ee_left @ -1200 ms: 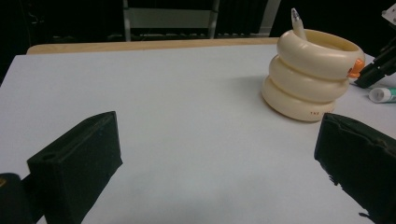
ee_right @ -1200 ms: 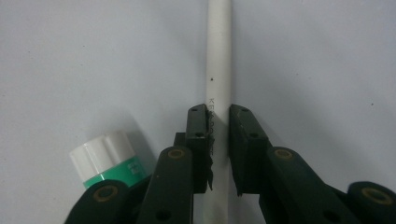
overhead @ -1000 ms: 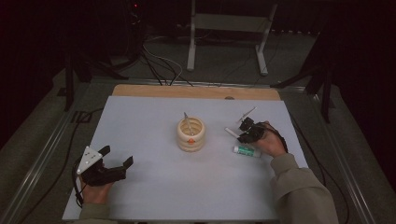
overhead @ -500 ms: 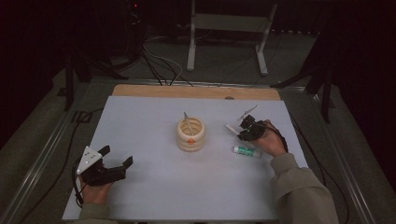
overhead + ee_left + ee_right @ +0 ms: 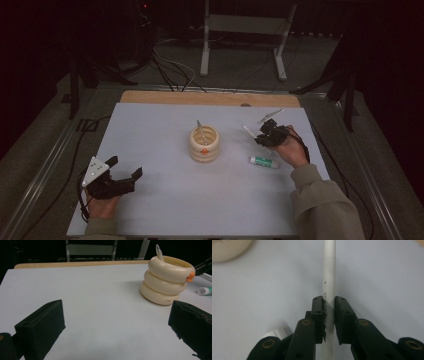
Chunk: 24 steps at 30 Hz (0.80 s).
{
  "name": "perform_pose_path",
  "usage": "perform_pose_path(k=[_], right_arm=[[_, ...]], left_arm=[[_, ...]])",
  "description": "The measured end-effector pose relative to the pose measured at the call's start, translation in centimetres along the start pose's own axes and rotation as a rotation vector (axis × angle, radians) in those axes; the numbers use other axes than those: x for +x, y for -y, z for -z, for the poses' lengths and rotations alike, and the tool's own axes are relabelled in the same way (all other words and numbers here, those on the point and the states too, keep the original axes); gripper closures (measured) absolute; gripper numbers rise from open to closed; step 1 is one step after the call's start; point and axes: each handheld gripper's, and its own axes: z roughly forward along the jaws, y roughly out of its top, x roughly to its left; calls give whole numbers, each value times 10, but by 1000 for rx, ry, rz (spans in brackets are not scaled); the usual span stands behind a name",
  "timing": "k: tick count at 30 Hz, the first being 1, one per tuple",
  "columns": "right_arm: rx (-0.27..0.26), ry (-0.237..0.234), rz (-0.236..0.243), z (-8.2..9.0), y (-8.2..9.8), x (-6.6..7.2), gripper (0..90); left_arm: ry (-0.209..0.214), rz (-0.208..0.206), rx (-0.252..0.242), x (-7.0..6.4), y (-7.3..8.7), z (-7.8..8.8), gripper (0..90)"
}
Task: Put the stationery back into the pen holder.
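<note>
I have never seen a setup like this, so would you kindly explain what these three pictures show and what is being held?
A person sits at a table holding a hand-operated two-jaw tool in each hand. The high view looks down from above; the other two come from cameras riding on each tool. The left gripper rests open and empty near the table's front edge. The right gripper is shut on a white pen, lifted beside a cream ring-shaped pen holder that already has one pen in it. A small white tube with green label lies on the table near the right hand.

White pen (image 5: 329, 277), printing perhaps illegible
</note>
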Motion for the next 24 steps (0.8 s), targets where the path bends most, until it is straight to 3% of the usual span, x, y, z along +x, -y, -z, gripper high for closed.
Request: perform_pose_path(k=[10,24], right_arm=[[-83,-19,-37,13,-8,7,792],[-160,-22,-41,29,-22,23,792]], left_arm=[[0,3,-3,0,0,0,10],[-1,2,-3,0,0,0,10]])
